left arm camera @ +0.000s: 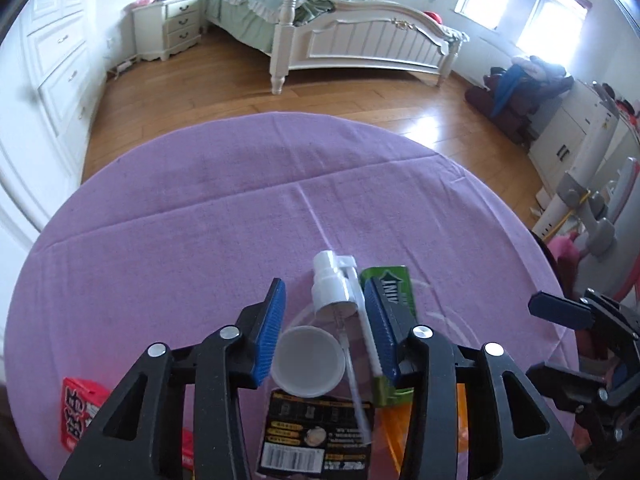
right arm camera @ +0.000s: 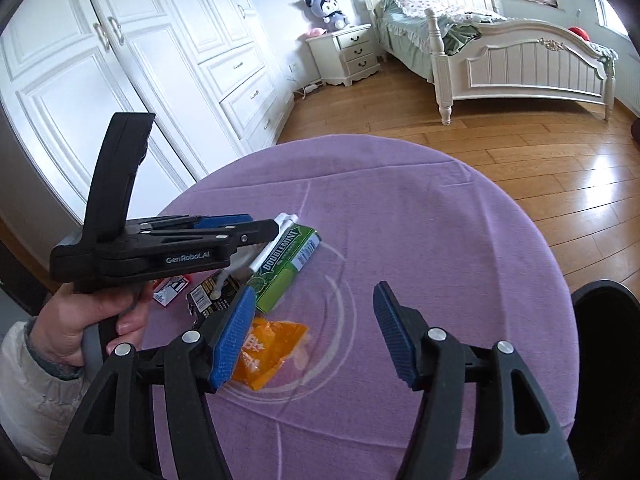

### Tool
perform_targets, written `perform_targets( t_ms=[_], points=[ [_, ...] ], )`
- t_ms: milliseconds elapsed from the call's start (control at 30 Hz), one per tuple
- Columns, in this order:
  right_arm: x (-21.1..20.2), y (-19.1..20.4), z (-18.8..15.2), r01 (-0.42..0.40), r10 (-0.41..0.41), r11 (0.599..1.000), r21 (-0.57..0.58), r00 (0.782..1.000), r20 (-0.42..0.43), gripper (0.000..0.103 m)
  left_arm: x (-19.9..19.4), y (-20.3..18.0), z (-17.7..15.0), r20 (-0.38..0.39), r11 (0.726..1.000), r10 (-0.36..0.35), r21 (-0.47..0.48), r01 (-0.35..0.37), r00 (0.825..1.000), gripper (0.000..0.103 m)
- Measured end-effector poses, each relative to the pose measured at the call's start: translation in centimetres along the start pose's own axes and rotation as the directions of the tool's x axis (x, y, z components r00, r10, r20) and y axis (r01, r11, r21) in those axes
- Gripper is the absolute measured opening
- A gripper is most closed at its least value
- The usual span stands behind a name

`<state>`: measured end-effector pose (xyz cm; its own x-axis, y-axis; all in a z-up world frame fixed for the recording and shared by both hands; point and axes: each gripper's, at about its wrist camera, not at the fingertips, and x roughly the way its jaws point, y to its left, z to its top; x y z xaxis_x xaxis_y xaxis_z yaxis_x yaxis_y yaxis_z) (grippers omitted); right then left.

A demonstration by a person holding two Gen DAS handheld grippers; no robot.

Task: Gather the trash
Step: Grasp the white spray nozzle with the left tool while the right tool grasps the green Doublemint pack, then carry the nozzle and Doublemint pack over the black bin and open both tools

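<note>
The right claw (right arm camera: 314,326) hangs over the purple-clothed surface (right arm camera: 420,220), its blue pads apart with nothing pressed between them. An orange wrapper (right arm camera: 268,350) lies in a clear plate (right arm camera: 344,312), touching the claw's left pad. Beyond the wrapper lies a green Doublemint box (right arm camera: 286,268). Left of the box, a hand (right arm camera: 80,324) holds the left claw (right arm camera: 276,226), whose tips reach a white sprayer (right arm camera: 286,219).

One spray pump (left arm camera: 334,286), two red packets (left arm camera: 78,410).

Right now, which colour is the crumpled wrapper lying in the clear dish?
Orange wrapper, with some white print; the right wrist view shows it best.
</note>
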<state>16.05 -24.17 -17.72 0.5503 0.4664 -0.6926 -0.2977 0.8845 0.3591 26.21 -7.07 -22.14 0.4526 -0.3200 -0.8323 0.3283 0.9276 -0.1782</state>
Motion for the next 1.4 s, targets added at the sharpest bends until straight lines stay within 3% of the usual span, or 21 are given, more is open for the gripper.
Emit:
perform_targets(
  t_ms=[133,300,433,600,633,733,833,933,1067,1200,1400],
  points=[
    [1.9,0.8,0.7,-0.003,0.002,1.0,-0.021,0.999,-0.045,0.059,0.6,2.6,0.3,0.013,0.998,-0.01,-0.062,0.011,1.0,0.03],
    [4.7,1.6,2.2,-0.005,0.004,1.0,-0.013,0.996,-0.091,0.059,1.0,3.7,1.3,0.028,0.998,0.004,-0.062,-0.003,1.0,0.029],
    [7.4,2.5,3.1,0.054,-0.061,0.997,-0.049,0.987,-0.15,0.058,1.1,4.6,1.7,0.044,0.994,0.011,-0.105,-0.006,0.999,0.028],
    [9.0,3.9,3.3,0.157,-0.187,0.97,-0.186,0.97,-0.158,0.04,0.1,5.1,1.8,0.103,0.992,-0.002,-0.127,0.015,0.995,0.027],
    [8.9,3.9,3.2,0.171,-0.203,0.965,-0.201,0.967,-0.152,0.032,-0.3,4.9,1.7,0.116,0.991,-0.007,-0.131,0.022,0.993,0.027],
    [7.8,2.3,2.7,0.129,-0.15,0.979,-0.156,0.979,-0.135,0.03,-1.9,4.2,1.7,0.16,0.99,-0.01,-0.134,0.032,0.987,0.027],
    [5.2,-0.2,2.0,0.056,-0.061,0.996,-0.071,0.996,-0.065,0.03,-3.7,2.8,1.9,0.201,0.992,-0.022,-0.121,0.047,0.979,0.027],
    [2.2,-2.4,1.2,0.029,-0.029,1.0,0.002,0.999,0.022,0.03,-5.2,0.1,2.0,0.229,0.994,-0.046,-0.084,0.067,0.972,0.027],
    [-2.1,-5.4,0.2,0.037,-0.048,0.996,0.079,0.989,0.138,0.03,-5.9,-4.5,1.9,0.229,0.992,-0.116,-0.014,0.123,0.966,0.027],
    [-6.5,-8.9,-1.4,0.09,-0.122,0.985,0.149,0.966,0.226,0.03,-5.2,-11.1,1.5,0.214,0.984,-0.172,0.085,0.157,0.962,0.027],
    [-10.9,-14.9,-4.2,0.142,-0.218,0.951,0.276,0.938,0.27,0.03,-2.8,-20.5,0.4,0.159,0.951,-0.258,0.215,0.221,0.953,0.027]
  ],
)
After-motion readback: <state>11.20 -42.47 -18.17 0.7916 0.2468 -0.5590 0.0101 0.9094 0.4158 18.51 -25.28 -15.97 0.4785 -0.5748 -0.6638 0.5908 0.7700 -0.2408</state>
